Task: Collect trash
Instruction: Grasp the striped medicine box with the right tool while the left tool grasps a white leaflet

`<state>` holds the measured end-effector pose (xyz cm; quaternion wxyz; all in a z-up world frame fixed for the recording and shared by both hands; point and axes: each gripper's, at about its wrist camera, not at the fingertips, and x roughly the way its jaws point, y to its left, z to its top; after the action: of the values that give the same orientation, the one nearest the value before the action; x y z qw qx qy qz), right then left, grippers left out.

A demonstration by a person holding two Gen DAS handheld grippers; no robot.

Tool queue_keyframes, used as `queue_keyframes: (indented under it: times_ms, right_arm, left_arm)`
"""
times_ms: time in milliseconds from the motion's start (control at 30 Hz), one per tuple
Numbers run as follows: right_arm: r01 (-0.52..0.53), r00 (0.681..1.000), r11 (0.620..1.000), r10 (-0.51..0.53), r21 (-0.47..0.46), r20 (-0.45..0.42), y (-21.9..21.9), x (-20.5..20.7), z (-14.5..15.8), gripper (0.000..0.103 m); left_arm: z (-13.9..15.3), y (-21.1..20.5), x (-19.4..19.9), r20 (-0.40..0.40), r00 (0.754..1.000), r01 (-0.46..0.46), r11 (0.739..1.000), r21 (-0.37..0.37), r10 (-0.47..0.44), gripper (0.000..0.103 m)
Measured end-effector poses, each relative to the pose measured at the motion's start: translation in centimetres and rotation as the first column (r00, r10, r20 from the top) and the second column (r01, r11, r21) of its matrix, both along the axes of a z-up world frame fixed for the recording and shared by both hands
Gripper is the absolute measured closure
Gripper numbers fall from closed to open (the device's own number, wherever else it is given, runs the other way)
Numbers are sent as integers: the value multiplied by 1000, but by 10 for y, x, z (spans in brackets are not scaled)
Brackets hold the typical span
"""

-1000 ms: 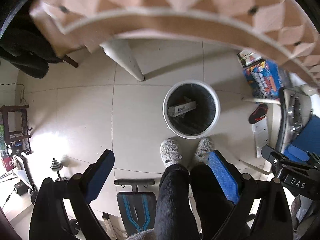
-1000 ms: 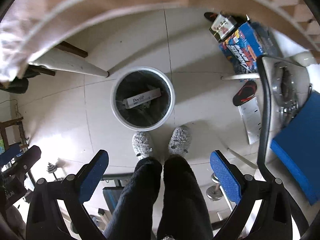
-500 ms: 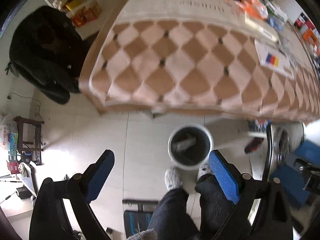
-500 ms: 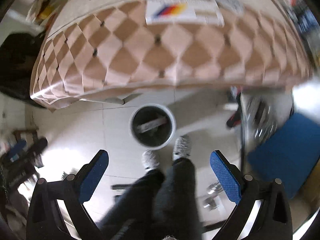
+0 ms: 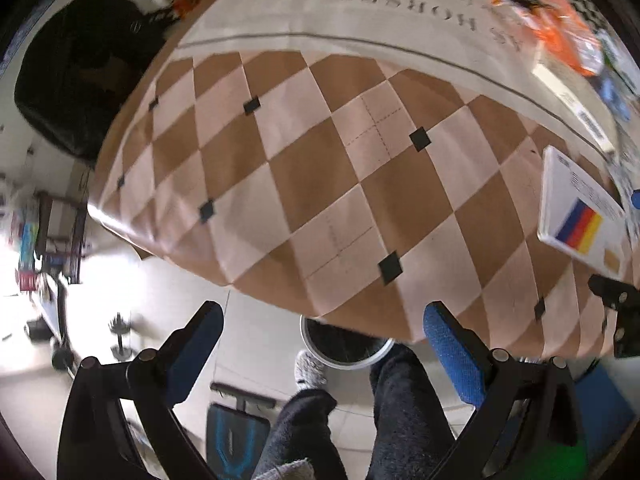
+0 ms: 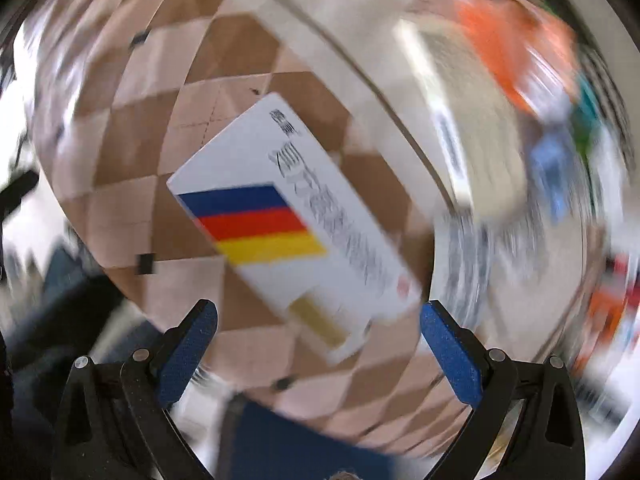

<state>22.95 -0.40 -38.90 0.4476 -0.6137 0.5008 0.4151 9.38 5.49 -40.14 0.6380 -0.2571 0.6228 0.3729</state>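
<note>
Both views are swung up from the bin (image 5: 346,346) to the desk (image 5: 320,184) – jaws apart, empty – the striped white box (image 6: 296,228) is judged next.

A smooth, slightly sheeny checked tablecloth (image 5: 320,168) is draping over the table's near edge. The white box (image 6: 296,220) is showing glossy printed card. Both grippers' blue finger pads (image 5: 452,356) are looking rough and matt on black plastic.
</note>
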Motion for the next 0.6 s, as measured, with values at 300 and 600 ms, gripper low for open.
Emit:
queue_keyframes:
  times_ms: [300,600]
  right_arm:
    - [-85,984,996,79,-31,-161,10,15,-13,13]
    - [494,827,861,-421,122,-373,-37,89,55,20]
  left_arm:
    - [-17,16,4,-43,995,-97,995,-27,95,1]
    - [21,10,27,-28,995,-93,996,7,93,1]
